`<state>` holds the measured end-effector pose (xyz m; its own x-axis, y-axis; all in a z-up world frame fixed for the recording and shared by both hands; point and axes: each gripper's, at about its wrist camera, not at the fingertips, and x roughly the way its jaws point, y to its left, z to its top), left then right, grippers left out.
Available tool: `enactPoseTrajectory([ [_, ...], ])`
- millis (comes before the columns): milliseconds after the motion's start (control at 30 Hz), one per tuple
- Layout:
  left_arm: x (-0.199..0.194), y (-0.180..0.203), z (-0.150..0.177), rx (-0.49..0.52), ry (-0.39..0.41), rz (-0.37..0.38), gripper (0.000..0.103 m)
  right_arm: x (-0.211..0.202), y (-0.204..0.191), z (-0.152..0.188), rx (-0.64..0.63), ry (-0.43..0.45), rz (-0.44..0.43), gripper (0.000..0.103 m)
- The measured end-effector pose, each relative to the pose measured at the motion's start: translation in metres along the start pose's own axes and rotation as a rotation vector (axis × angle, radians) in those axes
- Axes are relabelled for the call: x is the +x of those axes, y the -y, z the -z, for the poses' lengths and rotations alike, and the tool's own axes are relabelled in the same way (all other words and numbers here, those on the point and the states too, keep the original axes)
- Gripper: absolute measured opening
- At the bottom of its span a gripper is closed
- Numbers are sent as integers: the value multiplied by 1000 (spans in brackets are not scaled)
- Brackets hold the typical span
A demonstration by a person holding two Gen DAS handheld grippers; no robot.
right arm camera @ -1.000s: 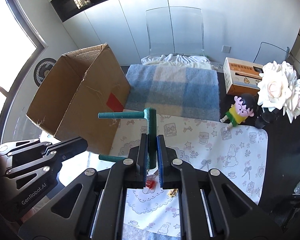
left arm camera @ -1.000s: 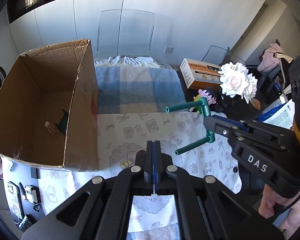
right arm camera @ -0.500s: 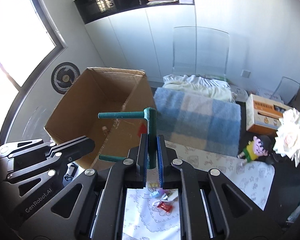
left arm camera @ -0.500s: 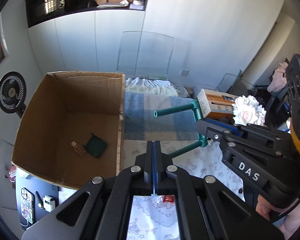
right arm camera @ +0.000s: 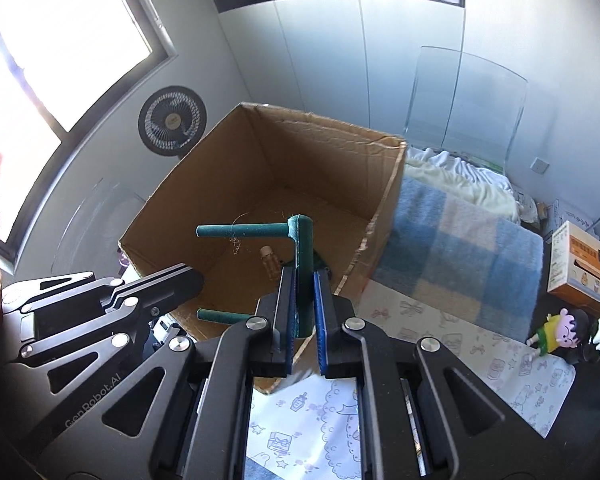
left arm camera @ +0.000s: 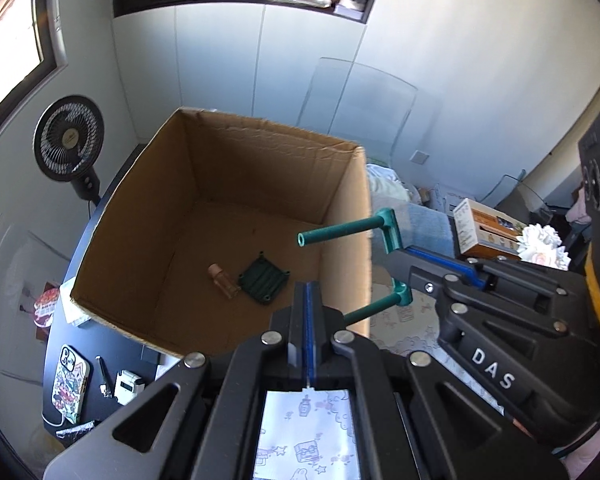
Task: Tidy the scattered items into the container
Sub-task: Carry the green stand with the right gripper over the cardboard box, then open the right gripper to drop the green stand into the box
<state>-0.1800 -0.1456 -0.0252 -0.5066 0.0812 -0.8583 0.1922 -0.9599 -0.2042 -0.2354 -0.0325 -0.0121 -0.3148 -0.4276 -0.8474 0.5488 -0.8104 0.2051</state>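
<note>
The open cardboard box (left arm camera: 148, 216) is filling the middle of the left wrist view and sitting centre-left in the right wrist view (right arm camera: 340, 152), its top open toward me. Right of it in the right wrist view, a blue and cream checked blanket (right arm camera: 460, 240) is lying beside the box wall, and a patterned white sheet (right arm camera: 452, 332) is spreading below that toward the lower right of the frame. A black fan (left arm camera: 69, 139) is standing at the left of the left wrist view.

I am clamping my right gripper (right arm camera: 304, 304) on the upright bar of a green U-shaped bracket (right arm camera: 302, 264); its two prongs are pointing left in that frame, over the box's near corner. In the left wrist view the same green U-shaped bracket (left arm camera: 388, 234) is showing at centre right, its upper prong reaching over the box's right wall.

My left gripper (left arm camera: 307, 320) is pointing at the box from the bottom centre of its frame, fingers pressed together with nothing between them.

On the box floor a dark green square ribbed piece (left arm camera: 264, 279) is lying just beside a small brown bottle (left arm camera: 223, 280), the two touching or nearly so
</note>
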Motion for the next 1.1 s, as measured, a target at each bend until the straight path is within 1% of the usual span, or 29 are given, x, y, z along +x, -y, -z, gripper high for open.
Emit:
enactPoseTrajectory([
  [200,29,-34,0,-56,-69,-25,0,45,-18,-10,-23,-100,12,9],
  [467,61,-55,5,-96,-145,-46,0,95,-27,-11,-27,-221,25,9],
  [700,72,-55,7,-96,-170,-47,0,115,-24,-5,-22,-267,17,10],
  [767,71,-53,6,-91,-172,-48,0,116,-23,-4,-23,-268,10,14],
  [800,71,-52,5,-89,-170,-49,0,116,-23,-4,-26,-264,8,14],
  [833,70,-52,4,-89,-168,-51,0,115,-23,-3,-28,-259,6,16],
  [867,70,-53,3,-91,-166,-54,0,113,-23,-3,-31,-253,5,24],
  [900,69,-53,3,-92,-164,-57,1,110,-23,-4,-38,-241,5,30],
  [933,67,-53,2,-96,-160,-59,1,106,-23,-4,-45,-227,9,45],
  [967,65,-55,2,-100,-154,-60,1,102,-23,-4,-47,-215,14,55],
  [1067,59,-58,0,-115,-138,-62,1,90,-18,-6,-33,-185,11,67],
  [1100,57,-59,0,-120,-132,-63,2,85,-15,-6,-23,-176,12,74],
])
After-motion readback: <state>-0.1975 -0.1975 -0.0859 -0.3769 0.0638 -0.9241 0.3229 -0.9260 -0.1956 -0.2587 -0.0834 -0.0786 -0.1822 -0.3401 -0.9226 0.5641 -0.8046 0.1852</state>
